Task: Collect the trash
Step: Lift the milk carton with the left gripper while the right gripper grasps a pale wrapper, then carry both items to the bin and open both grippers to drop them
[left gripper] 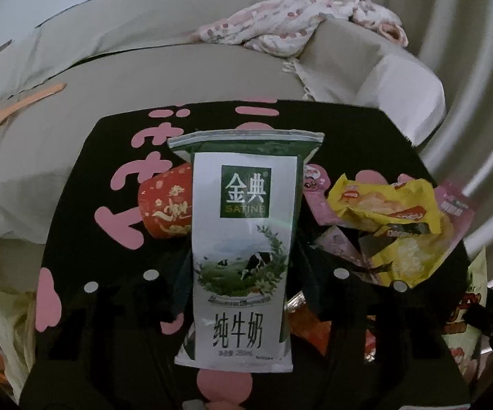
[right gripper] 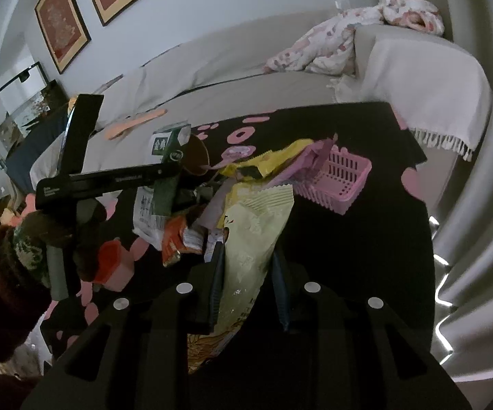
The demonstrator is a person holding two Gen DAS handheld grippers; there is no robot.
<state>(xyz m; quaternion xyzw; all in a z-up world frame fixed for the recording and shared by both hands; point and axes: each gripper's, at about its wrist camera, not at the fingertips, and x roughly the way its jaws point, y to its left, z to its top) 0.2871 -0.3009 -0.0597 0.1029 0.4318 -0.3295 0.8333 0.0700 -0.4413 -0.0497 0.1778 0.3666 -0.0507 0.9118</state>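
Grey sofa cushions and pale curtains frame a black table (left gripper: 400,143) patterned in pink, strewn with wrappers. At centre, the left gripper (left gripper: 239,259) is clamped on a white-and-green milk carton (left gripper: 243,239), held upright above the table near a red paper cup (left gripper: 166,205) and a yellow snack wrapper (left gripper: 386,205). The right gripper (right gripper: 249,287) pinches a pale chip bag (right gripper: 253,239) between its fingers, beside a pink basket (right gripper: 338,177). The carton's pinched-in middle suggests it is empty, light and easily crushed, best held across its flat faces. The bag likely handles limp and slippery, so a grip near its crimped edge seems safest.
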